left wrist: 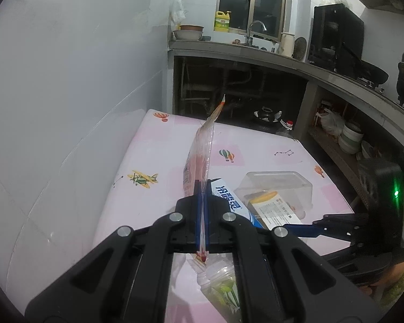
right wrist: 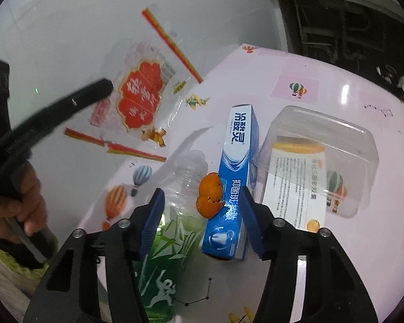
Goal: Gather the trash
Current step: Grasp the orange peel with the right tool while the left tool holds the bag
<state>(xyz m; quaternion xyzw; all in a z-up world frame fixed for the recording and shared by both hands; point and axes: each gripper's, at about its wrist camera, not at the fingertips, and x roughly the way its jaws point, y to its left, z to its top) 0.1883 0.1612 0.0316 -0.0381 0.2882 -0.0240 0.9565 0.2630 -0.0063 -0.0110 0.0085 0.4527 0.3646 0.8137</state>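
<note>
Left gripper clamped tight on a clear plastic wrapper with red print, jaws pressed together with only the film between them. Wrapper lifted clear of the table, standing edge-on in the left wrist view and spread flat in the right wrist view, showing a red scalloped label and red-and-yellow striped edges.

Right gripper hanging over the trash pile, blue fingers apart, pads touching nothing. Between them, from above: a piece of orange peel lying on a blue toothpaste box. Whether the peel also touches the bottle cannot be told.

On the pink tablecloth printed with balloons and planes:
- 1 clear plastic bottle with a green label, lying just beside the box on its left
- 1 blue toothpaste box, lying flat
- 1 clear plastic container, upside down over a white-and-yellow carton, touching the box's right side

A hand in a knitted cuff gripping the left tool's handle, low at the left of the right wrist view.

Behind the table: a kitchen counter with a tap, a yellow detergent jug and a window.
</note>
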